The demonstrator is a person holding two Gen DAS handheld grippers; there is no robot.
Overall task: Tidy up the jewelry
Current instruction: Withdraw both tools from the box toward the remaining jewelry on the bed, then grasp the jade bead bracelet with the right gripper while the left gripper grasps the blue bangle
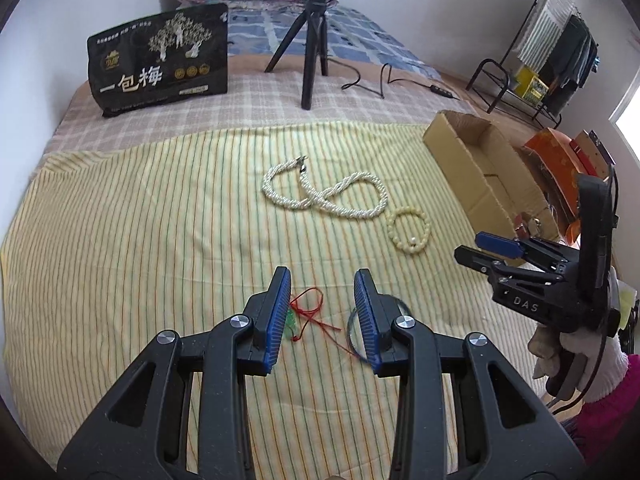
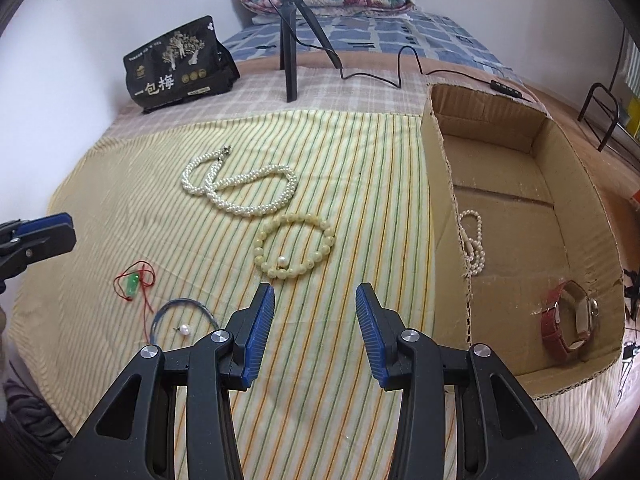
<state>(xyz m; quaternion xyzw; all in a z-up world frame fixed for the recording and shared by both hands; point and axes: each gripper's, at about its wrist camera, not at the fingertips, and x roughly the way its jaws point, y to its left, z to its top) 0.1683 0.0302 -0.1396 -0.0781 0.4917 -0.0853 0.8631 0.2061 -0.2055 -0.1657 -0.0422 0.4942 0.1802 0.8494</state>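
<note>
While both grippers hang over the striped cloth (image 2: 340,152), neither one is holding anything. The left gripper (image 1: 322,312) fills the bottom of the left wrist view with its blue pads spread apart, and between them, low in the frame, you can see the red cord with the green pendant (image 1: 310,312) lying on the cloth, not touched as far as I can tell. A thin blue hoop (image 1: 352,334) peeks out just behind its right pad.

The right gripper (image 2: 315,322) sits at the bottom centre of the right wrist view, fingers also parted with only bare cloth in the gap. Just above its tips, mid-frame, lies the pale yellow bead bracelet (image 2: 294,250) with a single pearl (image 2: 283,260) inside its ring. Up and to the left of that is the twisted pearl necklace (image 2: 240,184), looped over itself. Lower left has a small loose pearl (image 2: 184,330) inside the hoop.

The cardboard box (image 2: 576,216) takes up the right side of that frame. Inside it, a thin pearl strand (image 2: 474,240) lies against the left wall and a watch with a red strap (image 2: 568,320) sits at the near end.

At the top there's a black snack bag (image 2: 180,66) and a small tripod (image 2: 290,40).
</note>
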